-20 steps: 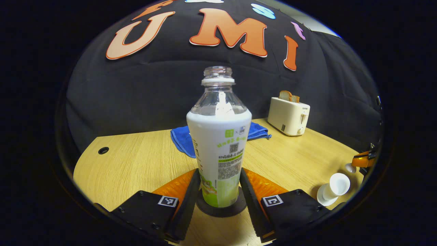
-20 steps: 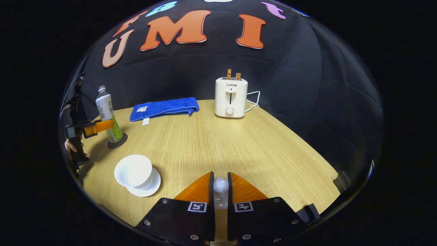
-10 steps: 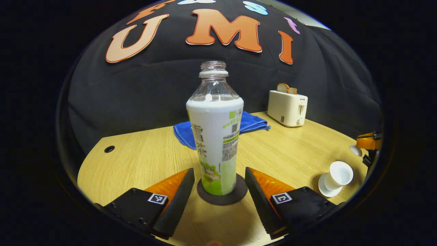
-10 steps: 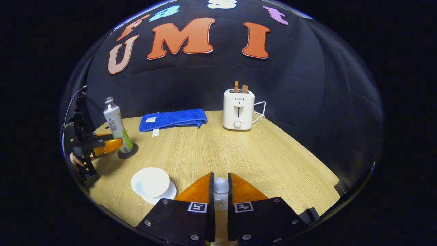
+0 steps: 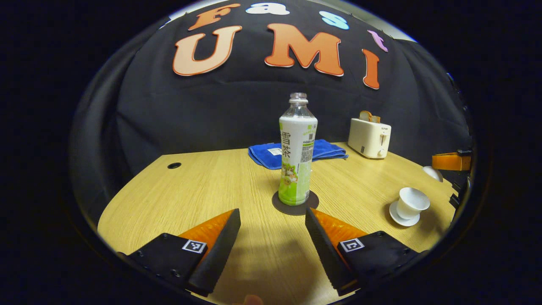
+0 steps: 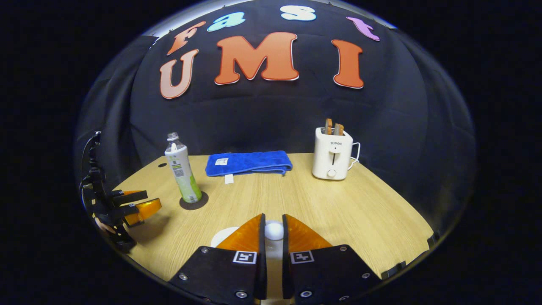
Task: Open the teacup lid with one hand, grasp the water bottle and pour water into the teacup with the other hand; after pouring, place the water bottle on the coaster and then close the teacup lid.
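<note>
The left hand-held gripper (image 5: 271, 220) is held low over the counter (image 5: 203, 186), level and pointing toward the back wall, its two fingers spread wide with nothing between them. The water bottle (image 5: 297, 152) stands upright, uncapped, on the dark round coaster (image 5: 279, 203) straight ahead of it and apart from both fingertips. Off to its right the teacup (image 5: 413, 201) sits lidless on its saucer (image 5: 396, 216). In the right gripper view, the right hand-held gripper (image 6: 273, 231) is held above the counter with its fingers pinched on the white knob of the teacup lid (image 6: 273, 231); the saucer's rim peeks out just left of its fingers. A blue towel (image 6: 247, 163) and a toaster (image 6: 332, 154) sit at the back.
</note>
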